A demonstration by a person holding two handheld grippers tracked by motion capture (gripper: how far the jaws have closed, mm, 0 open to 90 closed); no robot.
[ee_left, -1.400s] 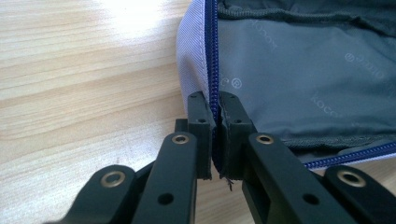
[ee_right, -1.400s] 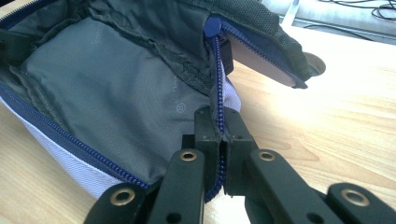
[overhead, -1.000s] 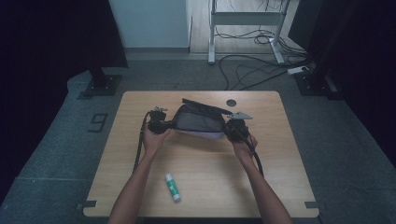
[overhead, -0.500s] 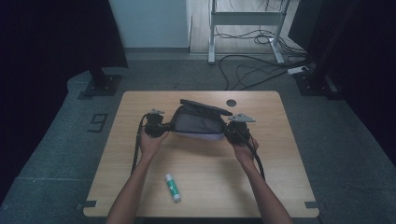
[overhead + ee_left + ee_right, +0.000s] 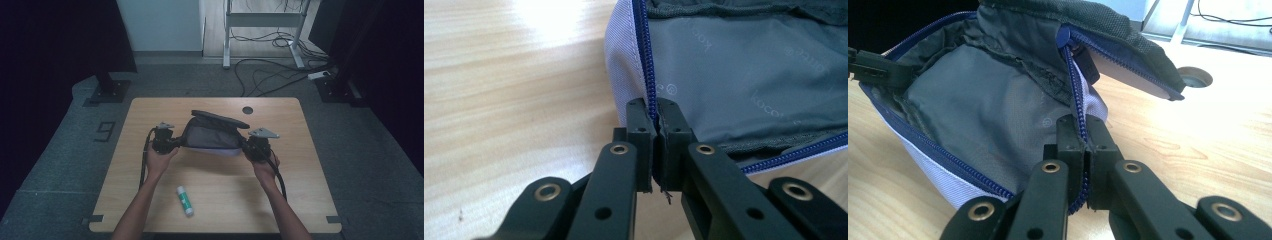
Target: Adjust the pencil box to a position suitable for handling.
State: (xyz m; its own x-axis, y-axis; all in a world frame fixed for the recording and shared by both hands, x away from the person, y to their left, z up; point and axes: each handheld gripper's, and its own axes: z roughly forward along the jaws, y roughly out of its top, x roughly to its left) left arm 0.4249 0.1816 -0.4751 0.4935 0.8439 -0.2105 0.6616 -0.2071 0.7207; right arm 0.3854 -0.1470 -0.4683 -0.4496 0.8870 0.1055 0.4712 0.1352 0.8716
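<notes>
Wooden table bears an unzipped pouch, both grippers' fingers clamped on its zipper edges.

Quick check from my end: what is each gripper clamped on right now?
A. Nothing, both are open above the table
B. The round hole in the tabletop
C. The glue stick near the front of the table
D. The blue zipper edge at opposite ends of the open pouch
D: the left gripper and the right gripper are each shut on the blue zipper edge of the open pouch; the glue stick lies untouched.
</notes>
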